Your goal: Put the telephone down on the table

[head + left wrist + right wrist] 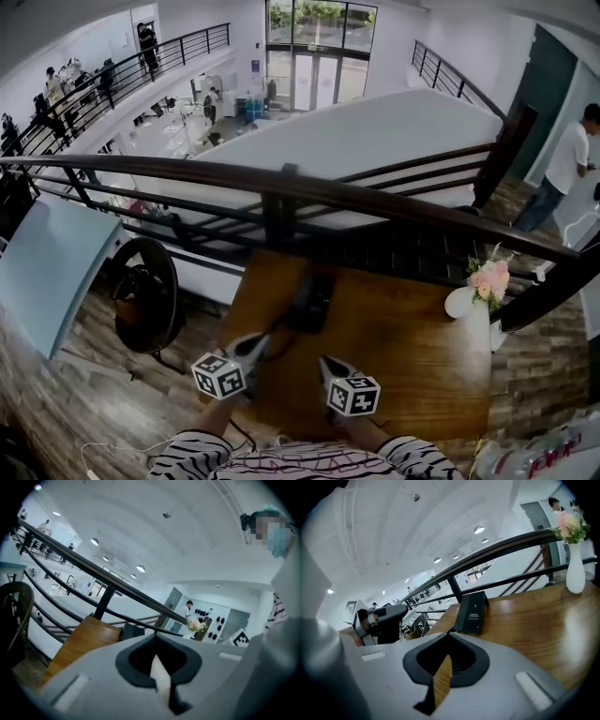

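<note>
The black telephone [314,300] lies flat on the wooden table [422,361] at frame centre, long axis running up toward the railing [281,192], just above the empty, closed left gripper [265,345] and right gripper [328,366], the right seemingly facing it more squarely.

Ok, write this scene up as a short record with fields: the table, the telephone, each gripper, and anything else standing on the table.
table: wooden table, next to a dark railing
telephone: black telephone, lying on the table toward its far edge, not held
left gripper: left gripper, jaws together, nothing between them
right gripper: right gripper, jaws together, empty, short of the telephone
other: white vase with pink flowers, upright near the far right corner
task state: telephone already down on the table
</note>
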`<state>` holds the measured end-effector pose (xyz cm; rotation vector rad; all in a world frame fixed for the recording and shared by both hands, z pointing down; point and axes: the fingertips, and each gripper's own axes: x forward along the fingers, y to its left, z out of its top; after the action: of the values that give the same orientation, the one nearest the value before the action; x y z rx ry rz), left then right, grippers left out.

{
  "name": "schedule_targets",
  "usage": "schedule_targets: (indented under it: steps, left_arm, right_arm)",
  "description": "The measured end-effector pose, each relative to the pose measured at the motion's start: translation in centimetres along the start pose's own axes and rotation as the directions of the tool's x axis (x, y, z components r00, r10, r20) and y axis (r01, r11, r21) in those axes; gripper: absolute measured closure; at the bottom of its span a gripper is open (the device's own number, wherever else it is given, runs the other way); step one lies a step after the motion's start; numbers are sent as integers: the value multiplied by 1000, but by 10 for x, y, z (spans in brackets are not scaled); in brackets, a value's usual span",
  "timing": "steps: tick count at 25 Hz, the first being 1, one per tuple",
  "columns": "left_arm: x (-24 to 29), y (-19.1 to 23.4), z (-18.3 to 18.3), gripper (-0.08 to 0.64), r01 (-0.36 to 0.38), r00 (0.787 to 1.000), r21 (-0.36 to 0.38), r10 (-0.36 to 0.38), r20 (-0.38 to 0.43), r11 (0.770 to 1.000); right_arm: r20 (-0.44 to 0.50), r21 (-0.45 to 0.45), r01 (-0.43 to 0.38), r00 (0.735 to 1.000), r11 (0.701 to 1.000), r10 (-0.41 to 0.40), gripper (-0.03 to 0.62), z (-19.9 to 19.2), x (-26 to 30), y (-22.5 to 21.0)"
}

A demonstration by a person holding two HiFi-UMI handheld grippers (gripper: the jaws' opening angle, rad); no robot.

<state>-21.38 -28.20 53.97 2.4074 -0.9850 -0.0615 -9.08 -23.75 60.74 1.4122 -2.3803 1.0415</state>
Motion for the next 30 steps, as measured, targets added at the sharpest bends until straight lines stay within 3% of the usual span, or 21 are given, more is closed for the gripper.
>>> schedule_targets:
  steps: [16,30]
  left_arm:
    - [-129,-65,-48,558,-32,998,-65,35,45,997]
    - [-181,-87,-85,558,-16,999,-88,18,27,996]
  right_arm:
    - [10,18,-21,1000,1000,21,592,-74,-79,70]
    - [-40,-9,-17,999,1000,17,592,-122,-107,99]
